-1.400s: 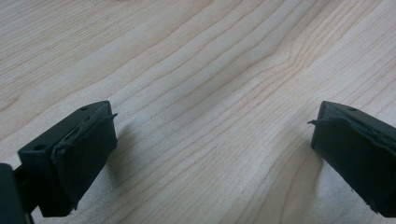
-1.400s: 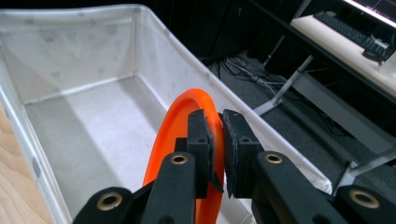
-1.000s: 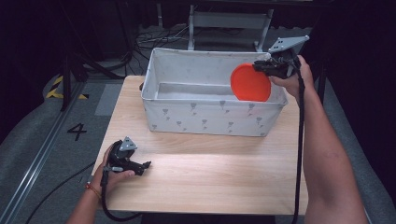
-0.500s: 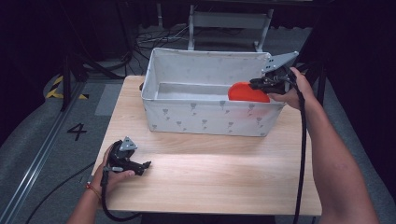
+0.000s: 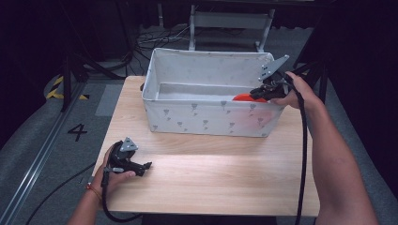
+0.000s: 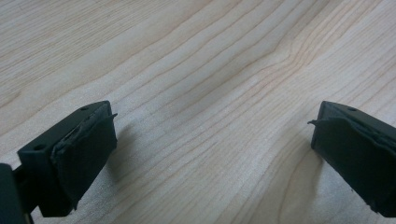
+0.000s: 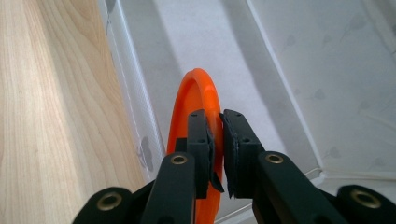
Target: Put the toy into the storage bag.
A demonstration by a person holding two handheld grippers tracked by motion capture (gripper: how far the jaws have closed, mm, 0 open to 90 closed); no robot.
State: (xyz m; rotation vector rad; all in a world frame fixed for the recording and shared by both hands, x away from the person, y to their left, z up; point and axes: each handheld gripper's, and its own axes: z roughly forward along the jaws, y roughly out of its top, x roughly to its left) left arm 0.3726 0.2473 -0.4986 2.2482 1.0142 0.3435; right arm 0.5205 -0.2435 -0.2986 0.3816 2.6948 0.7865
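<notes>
Pale wooden surface [image 5: 211, 183] under bright light, dark surroundings behind. Grey carpeted floor [image 5: 42, 140], marked with a black "4" [image 5: 77, 132] and yellow-black hazard tape [image 5: 58, 89]. Tangled cables [image 5: 155, 40] beside a grey metal frame [image 5: 230, 21] beyond.

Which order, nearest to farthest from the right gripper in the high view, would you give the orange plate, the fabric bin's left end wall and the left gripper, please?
From the right gripper:
1. orange plate: clamped in its jaws, inside the bin's right end.
2. fabric bin's left end wall: across the bin, at the table's far left.
3. left gripper: on the table's near left corner.
</notes>
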